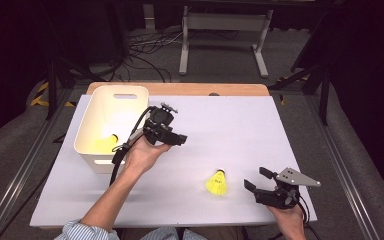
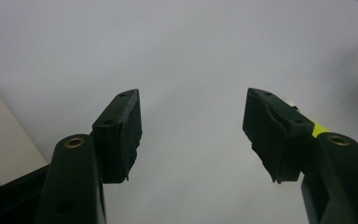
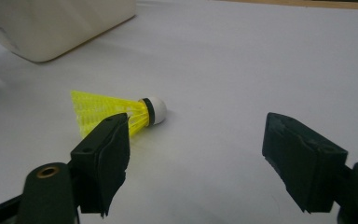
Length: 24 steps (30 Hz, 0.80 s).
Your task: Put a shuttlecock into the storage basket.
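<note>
One yellow shuttlecock (image 1: 111, 141) already lies inside the white bin (image 1: 130, 93); a second shuttlecock (image 1: 217, 182) lies on the tabletop (image 1: 240, 130), not yet gripped. The right tool (image 1: 256, 179), released, sits near it; the left tool (image 1: 180, 139) hangs released and empty beside the bin.

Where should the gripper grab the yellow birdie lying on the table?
Probably the yellow shuttlecock is best pinched across its narrow neck, just behind the white cork tip. It lies on its side, so the open right gripper could come down from above, one jaw either side.
</note>
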{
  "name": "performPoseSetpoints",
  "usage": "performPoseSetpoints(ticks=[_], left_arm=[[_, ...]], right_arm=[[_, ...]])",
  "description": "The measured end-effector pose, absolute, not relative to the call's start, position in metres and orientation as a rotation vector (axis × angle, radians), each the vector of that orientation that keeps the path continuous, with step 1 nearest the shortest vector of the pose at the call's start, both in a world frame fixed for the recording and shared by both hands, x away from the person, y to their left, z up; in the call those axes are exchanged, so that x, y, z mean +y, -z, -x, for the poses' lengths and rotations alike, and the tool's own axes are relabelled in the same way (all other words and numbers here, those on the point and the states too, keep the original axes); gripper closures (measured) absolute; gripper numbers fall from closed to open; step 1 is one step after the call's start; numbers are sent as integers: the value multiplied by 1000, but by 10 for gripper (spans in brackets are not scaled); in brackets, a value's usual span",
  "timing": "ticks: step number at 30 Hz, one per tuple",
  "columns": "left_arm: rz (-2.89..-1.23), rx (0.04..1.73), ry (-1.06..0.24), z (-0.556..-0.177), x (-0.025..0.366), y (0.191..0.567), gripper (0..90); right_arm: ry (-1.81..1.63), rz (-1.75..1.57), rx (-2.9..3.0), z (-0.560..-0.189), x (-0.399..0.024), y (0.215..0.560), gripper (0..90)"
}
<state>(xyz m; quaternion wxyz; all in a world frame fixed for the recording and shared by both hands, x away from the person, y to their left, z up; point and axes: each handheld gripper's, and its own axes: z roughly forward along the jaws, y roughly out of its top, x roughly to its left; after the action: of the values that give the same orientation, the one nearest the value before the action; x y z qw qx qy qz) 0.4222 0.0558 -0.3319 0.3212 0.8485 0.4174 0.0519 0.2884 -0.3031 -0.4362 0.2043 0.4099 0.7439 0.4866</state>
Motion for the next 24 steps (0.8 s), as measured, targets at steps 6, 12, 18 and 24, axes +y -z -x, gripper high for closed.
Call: performPoseSetpoints(ticks=[6,12,18,24], left_arm=[[-2241,1079,-124,-419,49,339,376],[-2239,1073,-112,-418,47,346,374],[-2243,1073,-98,-418,46,352,374],[-2249,1074,-84,-418,43,359,375]], right_arm=[[-1308,-1111,2111,-287,-296,434,277],[-1267,-1109,2143,-284,-288,433,320],[-1247,-1102,2168,-282,-283,431,402],[-1242,-1085,2209,-279,-275,429,480]])
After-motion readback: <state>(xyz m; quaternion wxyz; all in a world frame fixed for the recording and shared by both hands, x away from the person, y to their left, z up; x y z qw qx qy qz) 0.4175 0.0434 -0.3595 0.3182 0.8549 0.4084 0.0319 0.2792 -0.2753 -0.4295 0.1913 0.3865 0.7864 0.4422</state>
